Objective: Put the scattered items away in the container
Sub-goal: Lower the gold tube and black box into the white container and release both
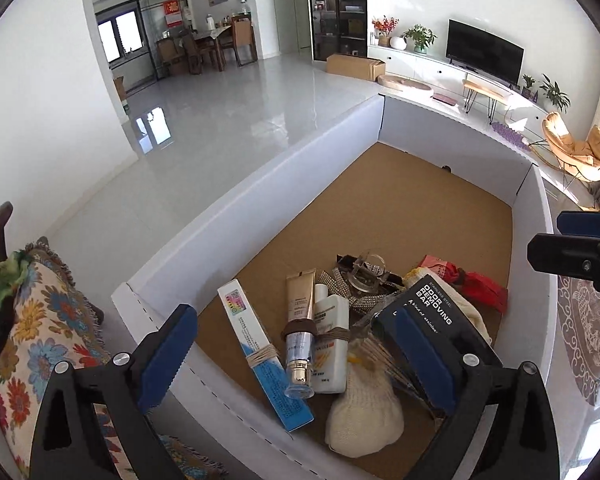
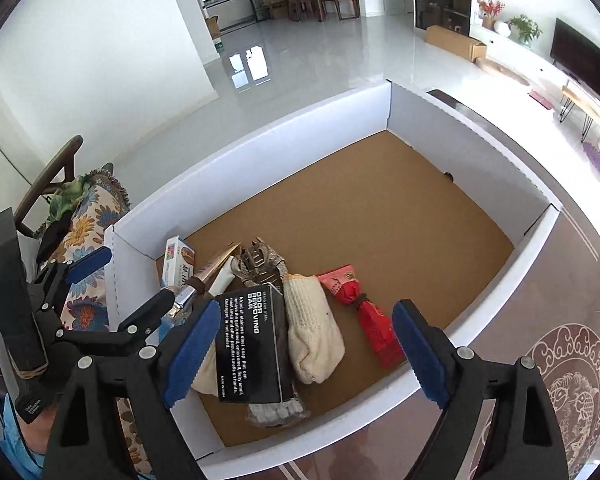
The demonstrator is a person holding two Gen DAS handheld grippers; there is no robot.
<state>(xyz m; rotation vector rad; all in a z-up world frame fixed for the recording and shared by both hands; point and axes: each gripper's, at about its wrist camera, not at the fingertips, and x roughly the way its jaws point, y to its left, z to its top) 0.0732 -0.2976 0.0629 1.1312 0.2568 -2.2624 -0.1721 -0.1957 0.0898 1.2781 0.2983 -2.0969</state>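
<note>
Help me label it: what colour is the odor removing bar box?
Black with white lettering; the odor removing bar box shows best in the right wrist view.

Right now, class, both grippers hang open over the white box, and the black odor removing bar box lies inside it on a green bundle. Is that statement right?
Not quite. The black odor removing bar box lies on cream knitted pieces, not a green bundle; the right wrist view shows it. The rest holds: the left gripper and right gripper hang open over the white box.
</note>
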